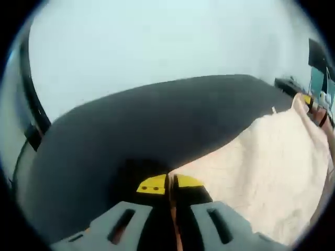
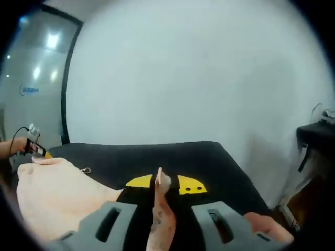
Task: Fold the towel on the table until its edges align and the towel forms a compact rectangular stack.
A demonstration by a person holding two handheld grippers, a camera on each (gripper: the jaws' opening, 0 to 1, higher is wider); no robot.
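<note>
Left gripper: jaws clenched on an edge of the towel.
Right gripper: jaws clenched on another towel edge.
Towel position: lifted, spanning between both grippers above the black table.
Glass door: small blue sign, unreadable.

Light was soft and even in both views, bright on the pale wall. Ceiling lamps made glare spots on the glass panel. Both pictures were slightly blurred, with strong bending near the edges.
</note>
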